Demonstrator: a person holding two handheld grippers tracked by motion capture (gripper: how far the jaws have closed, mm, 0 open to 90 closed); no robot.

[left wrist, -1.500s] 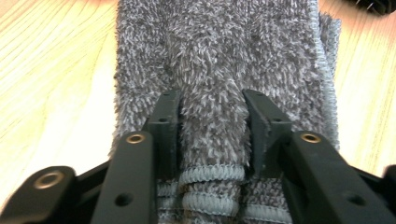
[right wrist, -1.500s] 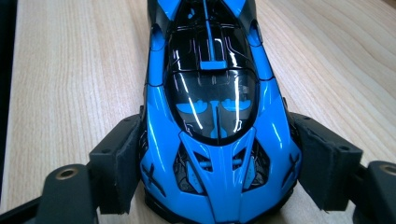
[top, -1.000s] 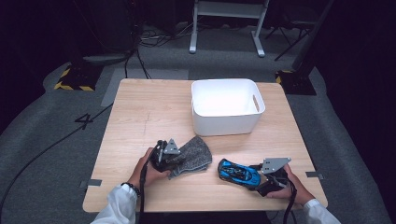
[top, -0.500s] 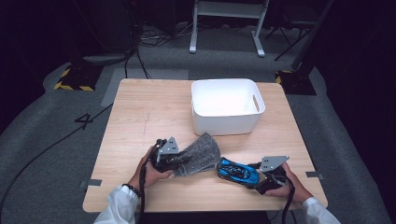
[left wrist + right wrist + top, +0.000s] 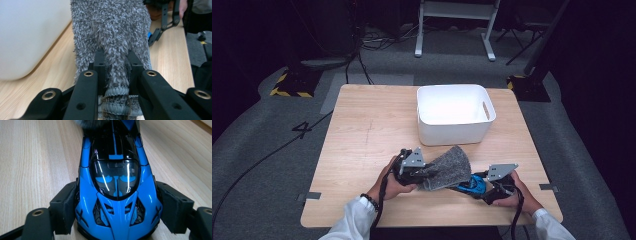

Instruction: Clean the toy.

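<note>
Nearest the person, the right hand-held gripper (image 5: 484,191) sits low at the front edge of the desk (image 5: 362,135), its jaws pinching the flanks of a blue toy car (image 5: 117,187); in the right gripper view the foam pads press against both sides of the body, and the car rests on the wood. This hand has stayed where it was over the last second.

Just to the left, the left hand-held gripper (image 5: 424,172) is pressed together on the ribbed cuff of a fluffy grey sock (image 5: 112,37), as its own view shows: the cuff is bunched tight between the two black jaws and the rest of the fabric spreads out beyond them. What has changed is the sock's place. A second ago it lay flat on the desk beside the left hand; now it is lifted and carried rightwards, so that its free end drapes over the nose of the car, whose far end is covered by grey pile at the top of the right gripper view. That suggests the car is being wiped or wrapped with the sock, or that the sock is merely passing over it on its way elsewhere.

Farther back stands a white bin (image 5: 455,114), empty as far as can be seen, close behind the sock but apart from both grippers.
</note>
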